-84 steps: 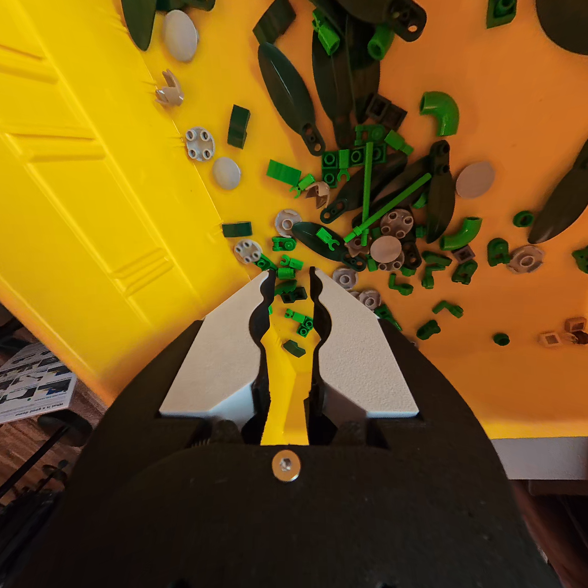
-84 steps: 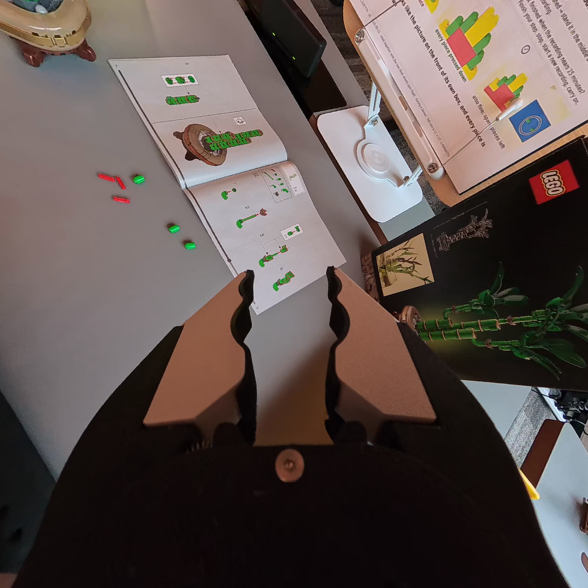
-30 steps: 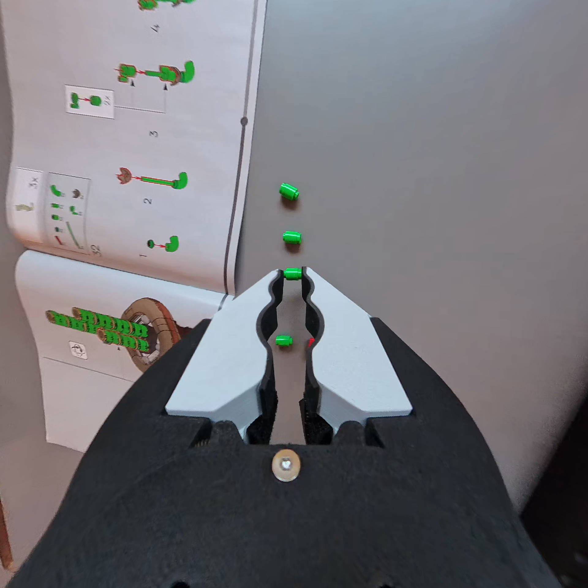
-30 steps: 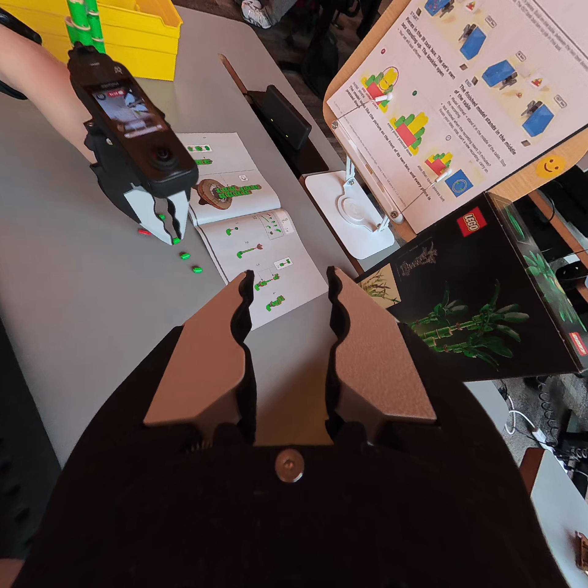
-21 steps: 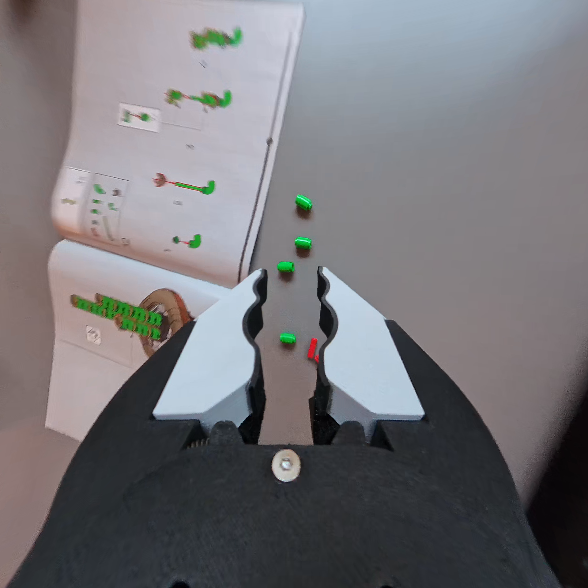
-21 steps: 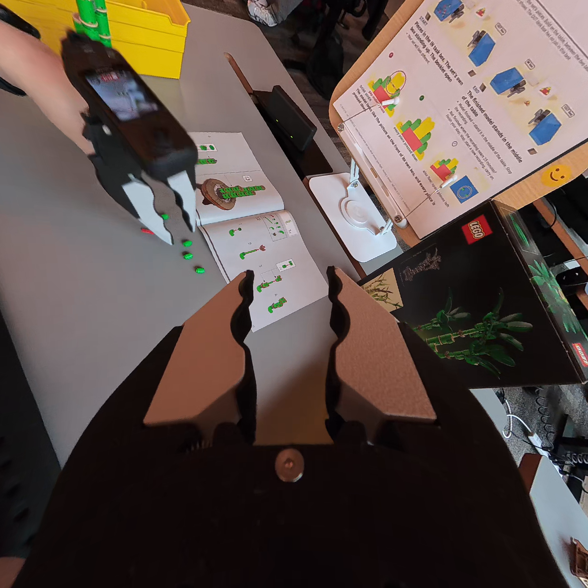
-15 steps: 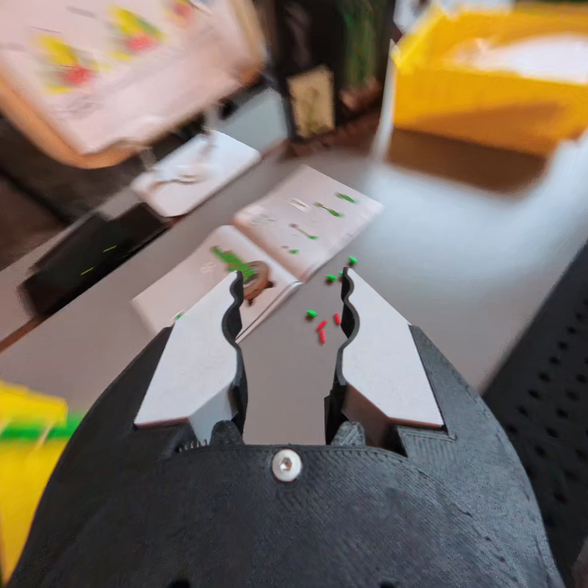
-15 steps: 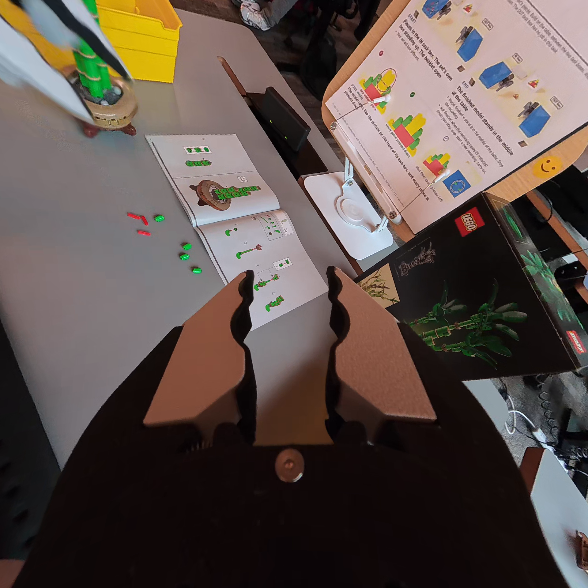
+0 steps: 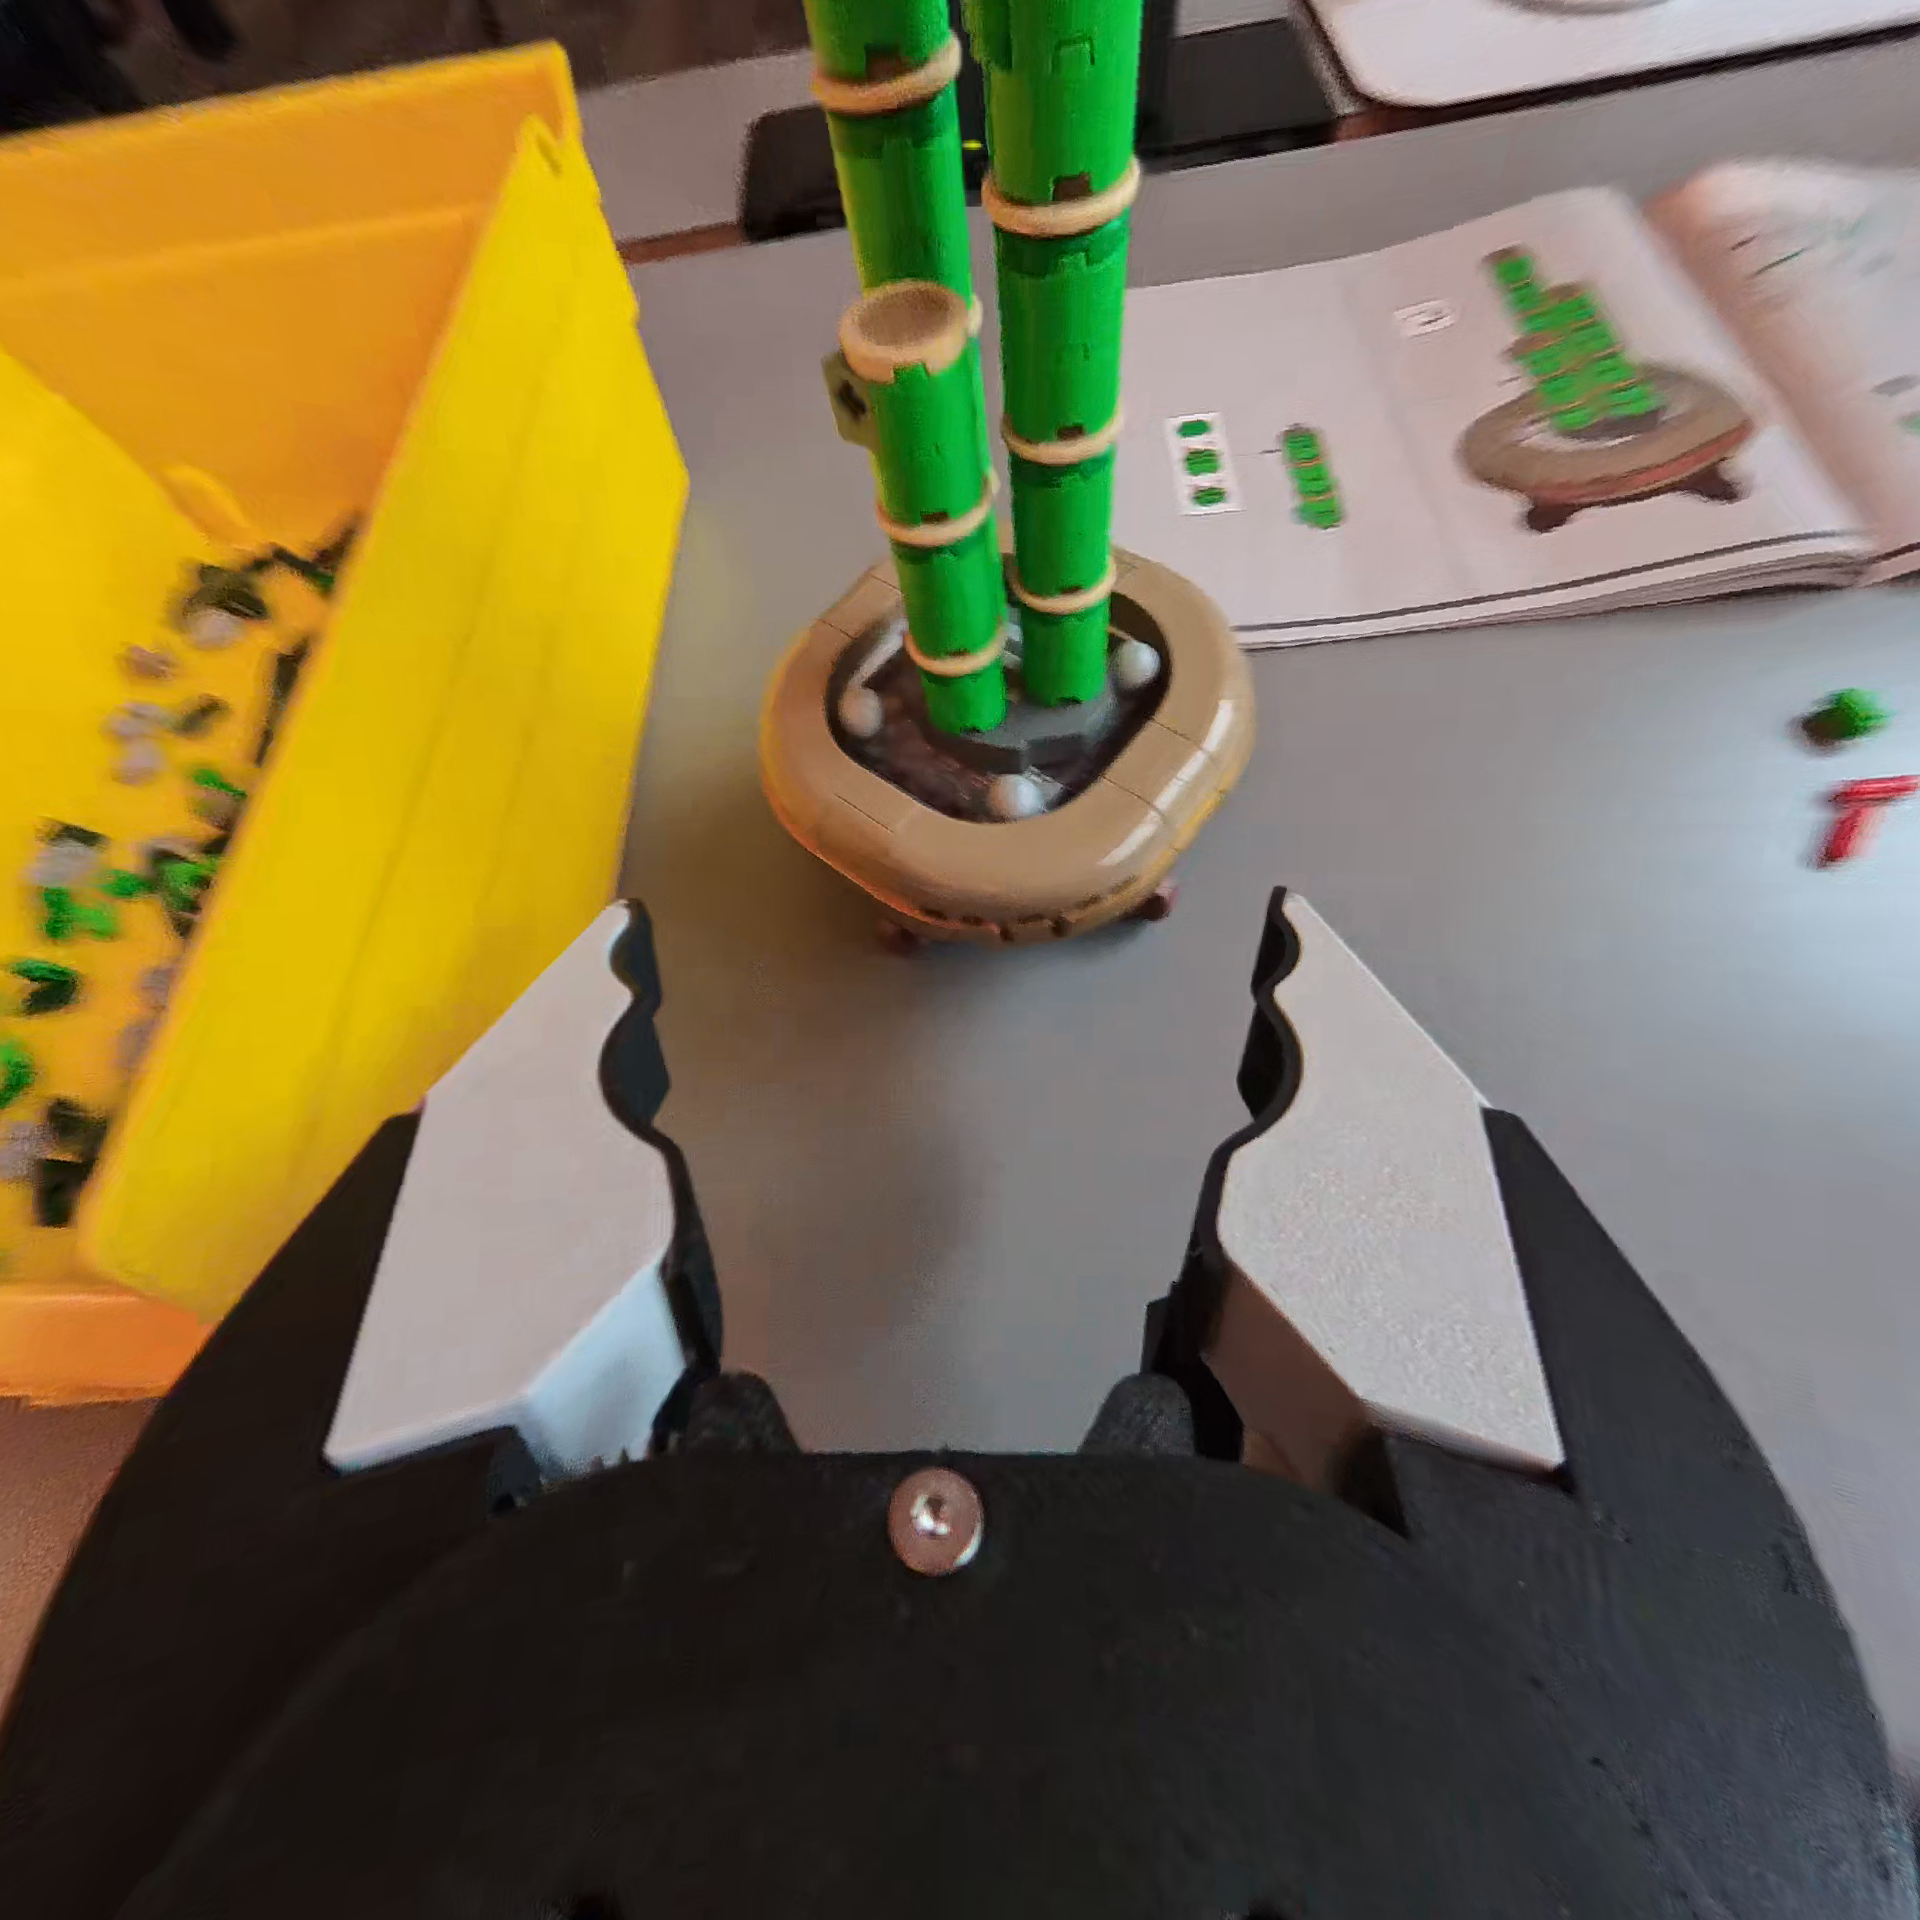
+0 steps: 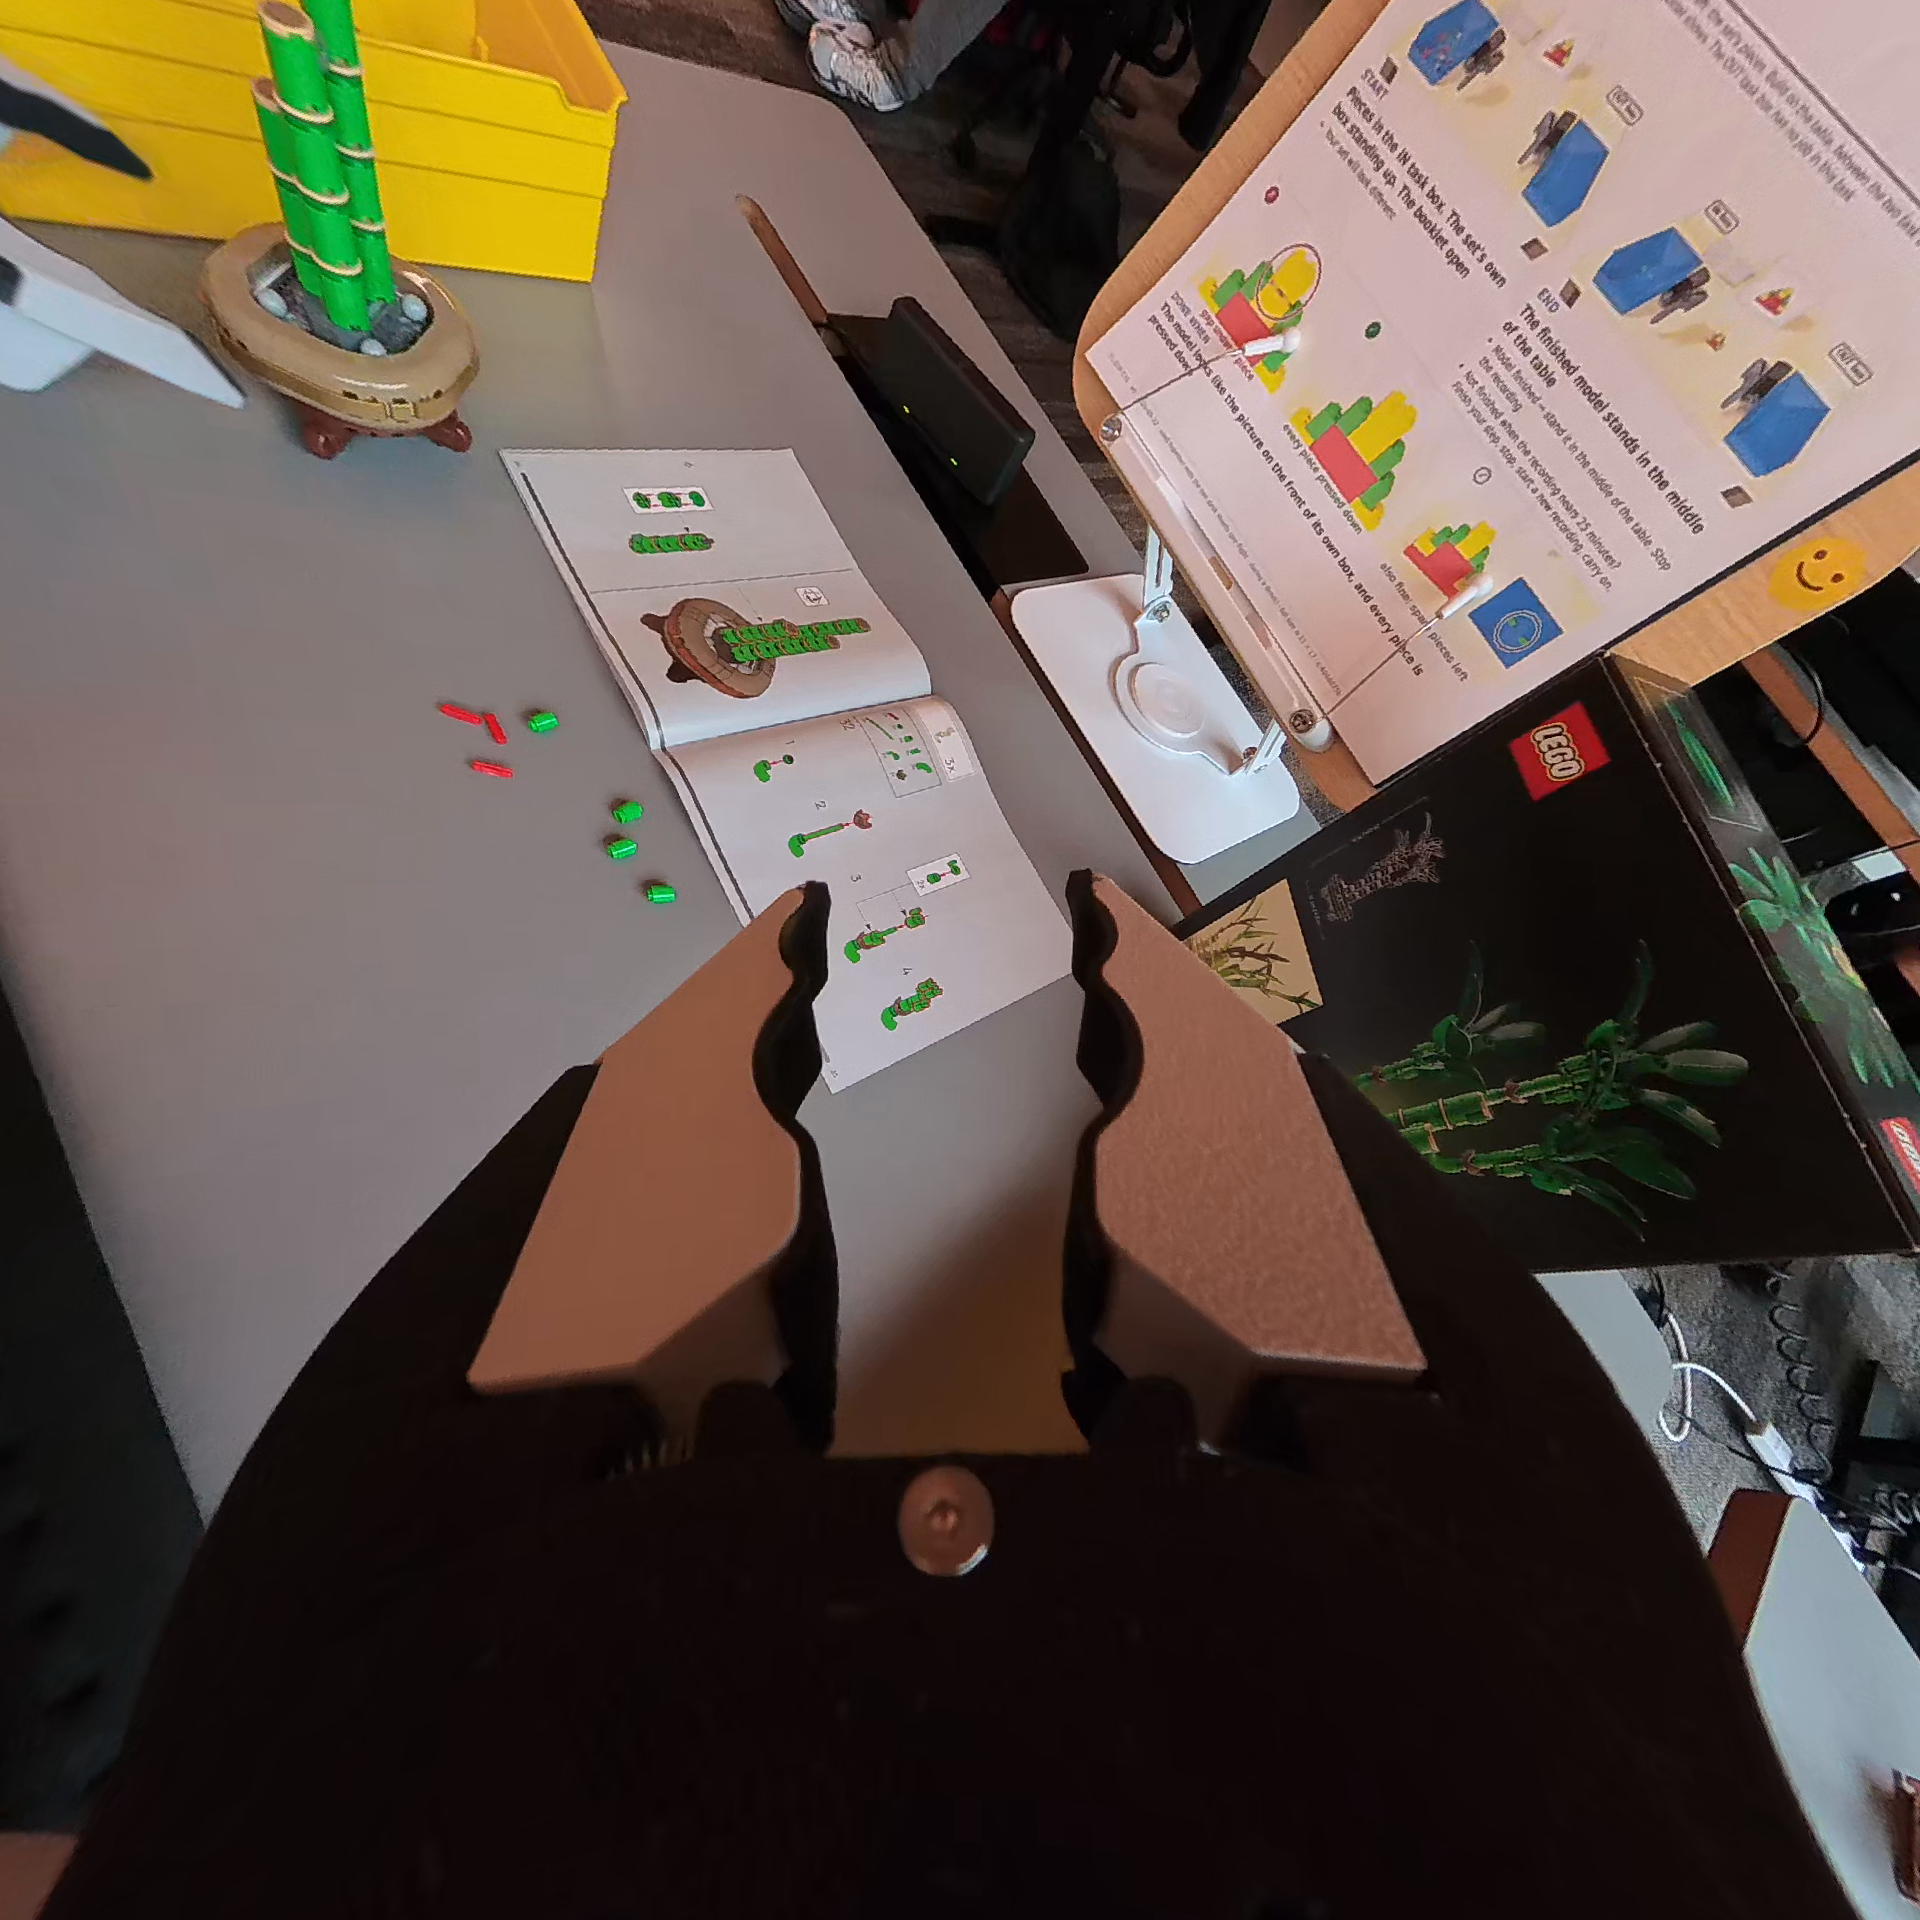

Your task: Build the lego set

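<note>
A bamboo model with green stalks (image 9: 940, 499) in a tan pot (image 9: 1003, 831) stands on the grey table; it also shows at the far left in the right wrist view (image 10: 332, 260). My left gripper (image 9: 951, 914) is wide open and empty, just in front of the pot. Several small green pieces (image 10: 623, 831) and red pins (image 10: 478, 732) lie loose beside the open instruction booklet (image 10: 790, 727). My right gripper (image 10: 940, 894) is open and empty above the booklet's near corner. A white finger (image 10: 104, 312) of the left gripper shows at the far left edge.
A yellow bin (image 9: 395, 748) of loose green, dark and grey pieces stands left of the pot; yellow bins (image 10: 468, 135) show behind it. The black set box (image 10: 1558, 987), a white stand (image 10: 1164, 707) with an instruction board (image 10: 1507, 343) and a black device (image 10: 956, 405) line the right side. Some 45 centimeters of space lies between my two pairs of fingers.
My left gripper put a green piece down with the others, opened wide, and swung from the booklet to the bamboo pot. My right gripper stayed open and hardly moved.
</note>
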### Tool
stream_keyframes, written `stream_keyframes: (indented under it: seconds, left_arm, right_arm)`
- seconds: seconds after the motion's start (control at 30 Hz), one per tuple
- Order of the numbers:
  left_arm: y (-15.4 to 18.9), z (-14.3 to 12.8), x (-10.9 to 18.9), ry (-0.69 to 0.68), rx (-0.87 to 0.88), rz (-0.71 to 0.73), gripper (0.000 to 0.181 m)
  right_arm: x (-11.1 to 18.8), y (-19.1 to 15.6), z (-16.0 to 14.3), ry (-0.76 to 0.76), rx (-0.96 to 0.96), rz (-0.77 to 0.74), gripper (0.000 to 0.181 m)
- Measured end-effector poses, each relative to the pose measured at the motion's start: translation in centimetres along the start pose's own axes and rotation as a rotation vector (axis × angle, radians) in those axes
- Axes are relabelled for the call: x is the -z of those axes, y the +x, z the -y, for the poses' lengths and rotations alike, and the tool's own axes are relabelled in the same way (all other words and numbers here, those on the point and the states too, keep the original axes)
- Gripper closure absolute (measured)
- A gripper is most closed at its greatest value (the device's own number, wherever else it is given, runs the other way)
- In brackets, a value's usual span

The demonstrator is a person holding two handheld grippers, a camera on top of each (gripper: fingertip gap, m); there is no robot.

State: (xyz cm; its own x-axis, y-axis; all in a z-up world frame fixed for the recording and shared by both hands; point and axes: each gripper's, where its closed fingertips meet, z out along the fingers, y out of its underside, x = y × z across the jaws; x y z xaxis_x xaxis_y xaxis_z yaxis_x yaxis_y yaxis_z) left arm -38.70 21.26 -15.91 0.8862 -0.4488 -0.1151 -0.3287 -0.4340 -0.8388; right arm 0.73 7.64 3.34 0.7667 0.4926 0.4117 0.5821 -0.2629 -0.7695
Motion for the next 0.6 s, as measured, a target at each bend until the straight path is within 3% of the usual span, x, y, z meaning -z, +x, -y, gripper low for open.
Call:
stream_keyframes:
  seconds: [0.13, 0.23, 0.33, 0.43, 0.53, 0.6]
  left_arm:
    - [0.0, 0.3, -1.3, -0.011, -0.012, 0.004, 0.07]
    - [0.3, 0.7, -1.6, 0.02, -0.009, -0.06, 0.074]
    - [0.1, 0.0, -1.8, -0.02, -0.101, -0.079, 0.07]
    - [0.5, -0.7, -2.2, -0.049, -0.164, -0.12, 0.069]
    - [0.6, -0.9, -2.4, -0.055, -0.195, -0.161, 0.075]
    - [0.3, -0.8, -2.5, -0.049, -0.199, -0.17, 0.08]
  right_arm:
    - [-0.3, -0.4, 0.4, 0.015, -0.002, 0.018, 0.135]
    - [-2.9, -3.2, 2.5, 0.06, 0.0, 0.13, 0.134]
    - [-8.9, -10.3, 7.9, 0.265, 0.038, 0.4, 0.111]
    - [-17.4, -16.0, 11.3, 0.434, 0.055, 0.575, 0.096]
    - [-25.9, -20.2, 10.1, 0.306, 0.113, 0.712, 0.087]
    - [-29.6, -22.0, 9.0, 0.233, 0.197, 0.748, 0.082]
